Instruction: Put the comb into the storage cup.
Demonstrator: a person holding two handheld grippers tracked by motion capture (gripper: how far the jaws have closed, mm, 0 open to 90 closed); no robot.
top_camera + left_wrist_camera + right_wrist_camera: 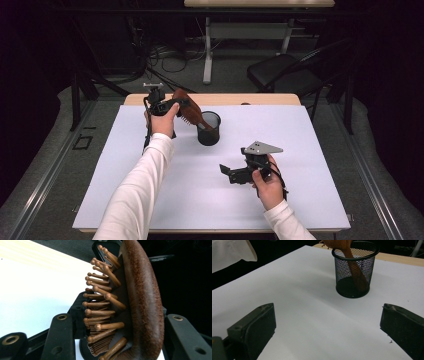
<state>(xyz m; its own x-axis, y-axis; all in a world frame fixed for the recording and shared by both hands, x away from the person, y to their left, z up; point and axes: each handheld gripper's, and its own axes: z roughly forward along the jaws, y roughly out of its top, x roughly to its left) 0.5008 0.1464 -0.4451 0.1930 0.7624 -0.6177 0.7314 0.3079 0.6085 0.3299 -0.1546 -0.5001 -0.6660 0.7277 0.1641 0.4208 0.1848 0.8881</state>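
A brown wooden hairbrush [189, 109] with peg bristles leans with its handle [355, 271] down inside a black mesh cup [209, 131] at the middle back of the white mat [200, 200]. My left gripper [176, 104] is shut on the brush's head, held up beside the cup's left rim. In the left gripper view the brush head [140, 302] stands edge-on between the two jaws, bristles pointing left. My right gripper [226, 173] stands open over the mat, right of centre, pointing towards the mesh cup [340, 275] with nothing between its jaws.
The mat covers a wooden table whose far edge [220, 99] shows behind the cup. A black chair [280, 72] and another table's legs stand beyond on the floor. A white sleeve [229, 251] reaches across the mat's left side.
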